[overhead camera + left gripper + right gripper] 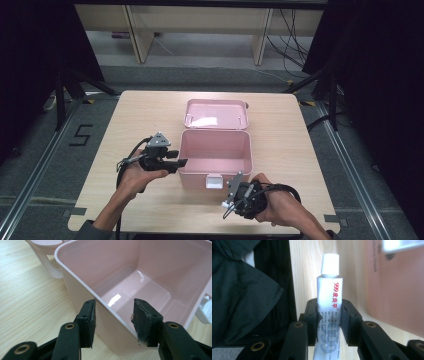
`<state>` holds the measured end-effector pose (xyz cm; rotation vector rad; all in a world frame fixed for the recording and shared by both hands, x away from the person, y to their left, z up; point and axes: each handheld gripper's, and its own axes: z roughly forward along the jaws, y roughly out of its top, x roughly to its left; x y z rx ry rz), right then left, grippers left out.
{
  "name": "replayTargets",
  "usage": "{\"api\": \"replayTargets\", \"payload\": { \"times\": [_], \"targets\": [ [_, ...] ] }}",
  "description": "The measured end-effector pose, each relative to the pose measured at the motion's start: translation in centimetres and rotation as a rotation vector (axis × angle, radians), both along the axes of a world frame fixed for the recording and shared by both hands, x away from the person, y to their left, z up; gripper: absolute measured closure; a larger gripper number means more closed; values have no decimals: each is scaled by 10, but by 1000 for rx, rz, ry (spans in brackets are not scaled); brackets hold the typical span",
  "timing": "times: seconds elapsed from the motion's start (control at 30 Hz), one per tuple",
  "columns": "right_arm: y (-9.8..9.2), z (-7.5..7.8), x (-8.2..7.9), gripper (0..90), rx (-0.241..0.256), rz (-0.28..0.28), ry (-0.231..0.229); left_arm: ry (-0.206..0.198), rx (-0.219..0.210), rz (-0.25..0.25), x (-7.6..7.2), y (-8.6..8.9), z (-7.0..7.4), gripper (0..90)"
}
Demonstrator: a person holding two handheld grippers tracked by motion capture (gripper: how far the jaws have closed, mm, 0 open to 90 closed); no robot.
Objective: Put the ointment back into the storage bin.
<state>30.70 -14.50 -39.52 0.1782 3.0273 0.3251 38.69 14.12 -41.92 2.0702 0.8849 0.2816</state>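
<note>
**Tube pinched at right, left jaws astride box wall**

Table (pixel 125 120): light wood, rounded corners. Largest thing on it is the box (pixel 215 156), pink plastic, open, inside bare and glossy with a light glare on the floor. Its lid (pixel 216 114) is flipped back behind it, lying flat on the table, also pink. White latch (pixel 214 182) on the near wall, facing the person.

Left gripper (pixel 113 315): at the box's left wall, jaws spread, 1 jaw outside the wall and 1 inside over the cavity, rim running between them. Gripping nothing; contact with the rim can't be told. Left hand (pixel 131 176) holds it about level, jaws pointing right toward the box.

Right gripper (pixel 329 322): just in front of the box's near right corner, above the table, jaws pressed onto the tube (pixel 329 297). Right hand (pixel 280 202) wraps it from the right.

Tube: small, white, white screw cap, red "999" plus red characters down its side, fine print lower. It is clamped across its lower body, cap end sticking out past the jaw tips, beside the box's outer wall.
</note>
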Motion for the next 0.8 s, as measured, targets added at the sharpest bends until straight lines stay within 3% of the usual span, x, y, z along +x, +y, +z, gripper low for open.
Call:
{"api": "replayTargets", "payload": {
  "times": [0.1, 0.17, 0.2, 0.3, 0.37, 0.47, 0.5, 0.6, 0.63, 0.7, 0.73, 0.8],
  "targets": [
    [-3, 15, 0, 704, 27, 5, -14, 0, 0, 0, 0, 0, 0, 532],
    [-6, 24, -2, 704, 42, -41, -11, 0, 1, 0, 0, 0, 0, 532],
    [-7, 29, 0, 704, 50, -15, -22, 0, 1, 0, 0, 0, 0, 532],
    [-11, 43, -1, 704, 75, -36, -31, 0, 1, 0, 0, 0, 0, 532],
    [-13, 52, 1, 704, 87, -6, -48, 1, 1, 0, 0, 0, 0, 532],
    [-15, 66, -1, 704, 83, -65, -45, 1, 0, 1, 0, 0, 0, 532],
    [-16, 70, 2, 704, 93, -29, -56, 0, 0, 1, 0, 0, 0, 532],
    [-15, 81, 5, 704, 86, -40, -65, 2, 1, -1, 0, 0, 0, 532],
    [-14, 83, 7, 704, 88, -21, -70, 0, 0, 2, 0, 0, 0, 532],
    [-13, 88, 6, 704, 79, -59, -56, 2, 1, 0, 0, 0, 0, 532],
    [-12, 91, 10, 704, 84, -25, -63, 2, 0, -2, 0, 0, 0, 532],
    [-11, 95, 12, 704, 80, -54, -58, 2, 0, -2, 0, 0, 0, 532]
  ]
}}
